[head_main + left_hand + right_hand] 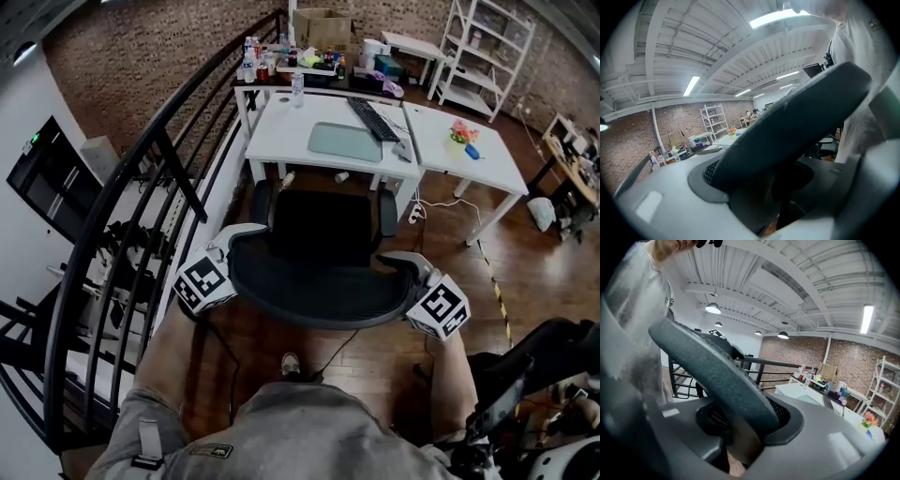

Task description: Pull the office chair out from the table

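Both ends of the chair (323,234) back gripped

The left claw (236,246) and right claw (405,267) each clamp an end of the backrest's rim. The seat looks just clear of the table (281,131) edge. A railing (131,155) runs close on the left, with bare floor (525,272) to the right. A cardboard box (322,26) sits far back, contents unclear

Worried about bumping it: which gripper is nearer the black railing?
Left. The left gripper grips the chair backrest at its end beside the railing; the right gripper grips the opposite end, away from it.
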